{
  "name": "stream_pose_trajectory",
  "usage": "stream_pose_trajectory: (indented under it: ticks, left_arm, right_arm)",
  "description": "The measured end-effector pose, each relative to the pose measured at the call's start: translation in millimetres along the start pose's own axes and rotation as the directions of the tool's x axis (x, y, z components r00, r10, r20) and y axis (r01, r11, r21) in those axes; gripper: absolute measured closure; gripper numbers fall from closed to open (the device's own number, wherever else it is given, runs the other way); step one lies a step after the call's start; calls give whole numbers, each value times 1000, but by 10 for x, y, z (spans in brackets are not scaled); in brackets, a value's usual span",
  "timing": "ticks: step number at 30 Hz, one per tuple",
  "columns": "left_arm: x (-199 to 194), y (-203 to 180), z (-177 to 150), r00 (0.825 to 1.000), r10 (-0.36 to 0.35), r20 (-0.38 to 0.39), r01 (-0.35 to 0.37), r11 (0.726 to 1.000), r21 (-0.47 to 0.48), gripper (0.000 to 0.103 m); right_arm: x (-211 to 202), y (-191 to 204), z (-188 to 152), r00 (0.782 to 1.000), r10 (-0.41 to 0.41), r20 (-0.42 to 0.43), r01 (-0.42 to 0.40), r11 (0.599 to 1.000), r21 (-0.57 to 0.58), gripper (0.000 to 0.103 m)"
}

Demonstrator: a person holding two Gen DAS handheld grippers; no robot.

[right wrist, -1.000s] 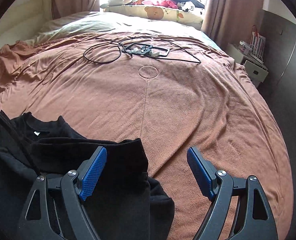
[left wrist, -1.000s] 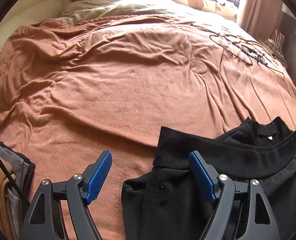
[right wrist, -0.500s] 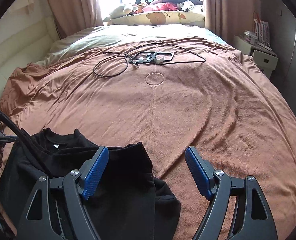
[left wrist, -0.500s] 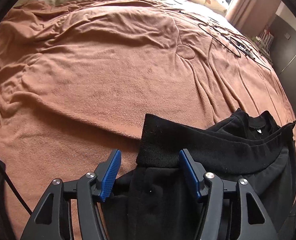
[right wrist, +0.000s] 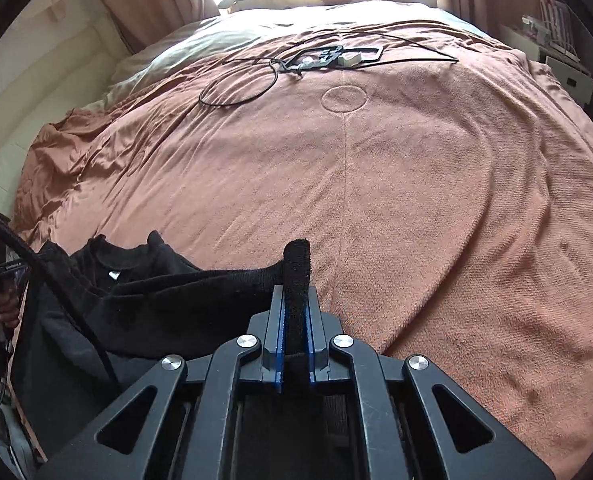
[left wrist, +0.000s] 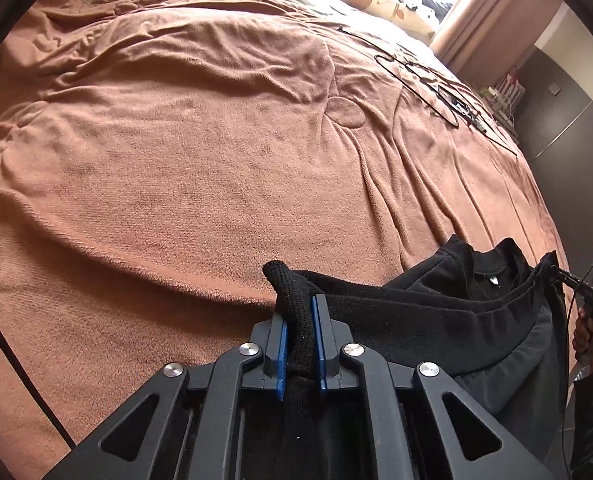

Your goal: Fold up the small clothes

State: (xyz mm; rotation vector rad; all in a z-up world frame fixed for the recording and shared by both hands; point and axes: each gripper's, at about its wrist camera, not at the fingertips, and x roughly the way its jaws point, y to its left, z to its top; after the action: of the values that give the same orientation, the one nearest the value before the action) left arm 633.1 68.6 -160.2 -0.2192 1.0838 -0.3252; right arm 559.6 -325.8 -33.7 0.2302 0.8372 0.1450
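The bed (right wrist: pixel 416 184), covered by a rust-brown blanket (left wrist: pixel 200 152), fills both views and gives a wide, soft area for folding. The black garment (left wrist: pixel 436 320) lies bunched at its near edge: at about four o'clock in the left wrist view, at about eight o'clock in the right wrist view (right wrist: pixel 144 304), with its neckline and white label showing toward the bed's middle.

Each tool is clamped on the ribbed hem band. The left tool (left wrist: pixel 299 344) is closing on one corner of the band, cloth pinched between its blue pads. The right tool (right wrist: pixel 295 340) has come together on the other corner, a short tab of ribbing standing up past its tips.

To do this step well, I judge the two corners should be lifted together and level, then drawn apart until the hem runs taut between them, so the body hangs free and the creases drop out. Both grips look shallow, near the very corner, so a sharp tug may slip the cloth; a slow, even pull suits the thick knit better.

Lay it toward twelve o'clock, short of the black cable (right wrist: pixel 240 88) and the hanger (right wrist: pixel 328 56) lying far up the blanket.

The smallest check: the label (right wrist: pixel 114 275) tells which face is up.
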Motion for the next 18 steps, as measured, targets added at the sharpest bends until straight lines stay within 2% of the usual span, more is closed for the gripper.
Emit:
stream_pose_trajectory:
  ticks: [3,10,15,18]
  left_arm:
    - [-152,-17,1,998,3,62,-4,1000,11,94]
    - [-488,29,-12,987,26,158,-25,1000,-3,94]
    - [-599,62,-26,979,54,198,-53,999,-11,94]
    - [-498,64,-14,979,76,188,-75,997,-13,94]
  right_arm:
    - [-175,66,-58,998,-33,51,34,999,-27,99]
    - [-469,90,-203,988,-69,137,68,998,10,100]
    - [-310,171,-262,986,-111,128,112,994,0,100]
    - [-62,172,-216,987,-150,60,150,989,-10,99]
